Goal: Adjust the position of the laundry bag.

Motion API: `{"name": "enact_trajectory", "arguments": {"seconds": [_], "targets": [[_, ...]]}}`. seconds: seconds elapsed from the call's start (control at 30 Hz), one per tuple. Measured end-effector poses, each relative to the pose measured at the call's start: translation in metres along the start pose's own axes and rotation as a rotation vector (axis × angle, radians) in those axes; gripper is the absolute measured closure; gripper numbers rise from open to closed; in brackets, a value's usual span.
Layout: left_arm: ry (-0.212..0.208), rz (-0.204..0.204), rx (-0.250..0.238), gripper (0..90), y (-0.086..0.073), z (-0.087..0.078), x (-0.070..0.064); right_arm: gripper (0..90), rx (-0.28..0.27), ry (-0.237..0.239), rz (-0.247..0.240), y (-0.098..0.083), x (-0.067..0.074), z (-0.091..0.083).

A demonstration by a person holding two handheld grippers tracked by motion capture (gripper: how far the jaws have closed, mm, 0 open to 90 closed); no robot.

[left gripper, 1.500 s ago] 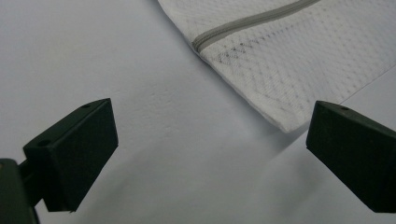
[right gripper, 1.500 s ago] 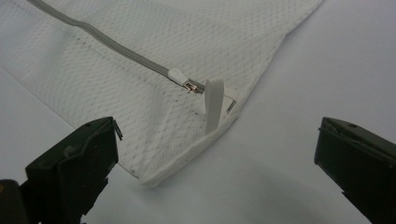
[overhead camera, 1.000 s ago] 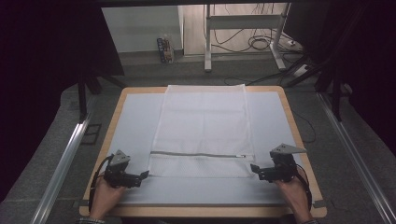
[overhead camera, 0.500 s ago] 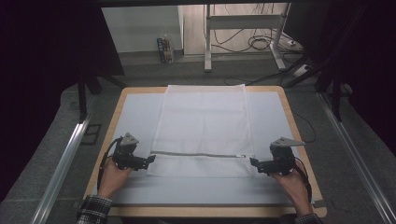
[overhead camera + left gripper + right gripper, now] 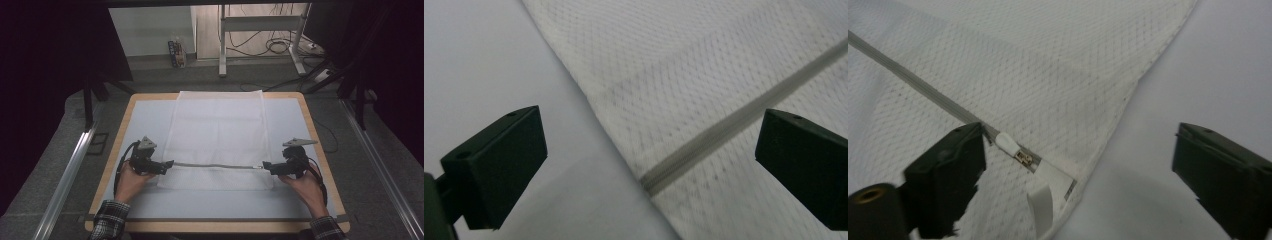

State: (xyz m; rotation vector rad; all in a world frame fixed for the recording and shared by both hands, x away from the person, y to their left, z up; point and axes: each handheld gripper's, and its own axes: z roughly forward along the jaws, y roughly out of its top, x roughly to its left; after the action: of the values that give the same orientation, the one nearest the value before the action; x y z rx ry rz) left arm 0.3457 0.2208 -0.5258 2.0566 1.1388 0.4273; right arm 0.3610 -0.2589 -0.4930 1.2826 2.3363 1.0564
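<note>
In the high view, the white mesh laundry bag (image 5: 218, 137) lies flat in the middle of the worktop (image 5: 300, 200), its grey zipper (image 5: 215, 165) running straight across near the person's side. A second ago both hands sat lower, by the near corners of the bag; now the left claw (image 5: 169, 164) and the right claw (image 5: 266, 166) have come up and inward, so each sits at one end of the zipper line. The bag itself has not shifted

In the left gripper view, the left claw (image 5: 644, 165) stands wide, with the bag's edge and the closed end of the zipper (image 5: 724, 130) lying between the jaws. The pads press on nothing, and the cloth lies untouched on the worktop

In the right gripper view, the right claw (image 5: 1078, 175) is also wide, though its jaws have just been closing a little. Between them lie the zipper slider (image 5: 1024, 159) with its white pull tab (image 5: 1006, 144), which sits just beside the left-hand jaw, and a white ribbon loop (image 5: 1043, 200) at the bag's corner. No pad grips any of them yet

My reading is that the approach is done and the grasp is about to begin: left to pin the closed end, right to close on the pull tab. The tab is small and lies flat, so the right claw could pinch mesh with it
</note>
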Motion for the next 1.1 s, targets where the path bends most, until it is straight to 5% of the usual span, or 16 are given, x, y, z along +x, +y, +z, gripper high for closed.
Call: {"name": "enact_trajectory", "arguments": {"seconds": [0.07,0.2,0.33,0.47,0.57,0.7,0.83,1.1], "targets": [[0.021,0.003,0.007,5.3,0.003,0.007,-0.002,19.9,0.018,-0.006,-0.017,0.007,0.001,0.005],[0.037,0.014,0.022,12.1,0.006,0.01,-0.004,28.5,0.025,-0.011,-0.018,0.015,0.003,0.011],[0.024,-0.026,-0.007,22.9,0.012,0.01,0.002,32.3,0.027,-0.011,-0.029,0.025,0.004,0.018],[0.053,-0.011,-0.009,37.1,0.015,0.016,0.006,43.1,0.019,-0.05,-0.048,0.03,0.005,0.028],[0.032,-0.035,-0.005,45.8,0.014,0.016,0.01,51.6,0.01,-0.081,-0.084,0.026,0.003,0.028],[0.048,-0.029,-0.003,57.1,0.014,0.013,0.011,57.2,-0.025,-0.104,-0.044,0.022,-0.009,0.021],[0.038,-0.059,-0.011,58.6,0.012,0.015,0.013,58.6,-0.013,-0.117,-0.035,0.02,-0.013,0.023],[0.092,-0.049,-0.001,52.7,0.005,0.026,0.014,59.5,0.014,-0.102,-0.043,0.017,-0.017,0.035]]}}
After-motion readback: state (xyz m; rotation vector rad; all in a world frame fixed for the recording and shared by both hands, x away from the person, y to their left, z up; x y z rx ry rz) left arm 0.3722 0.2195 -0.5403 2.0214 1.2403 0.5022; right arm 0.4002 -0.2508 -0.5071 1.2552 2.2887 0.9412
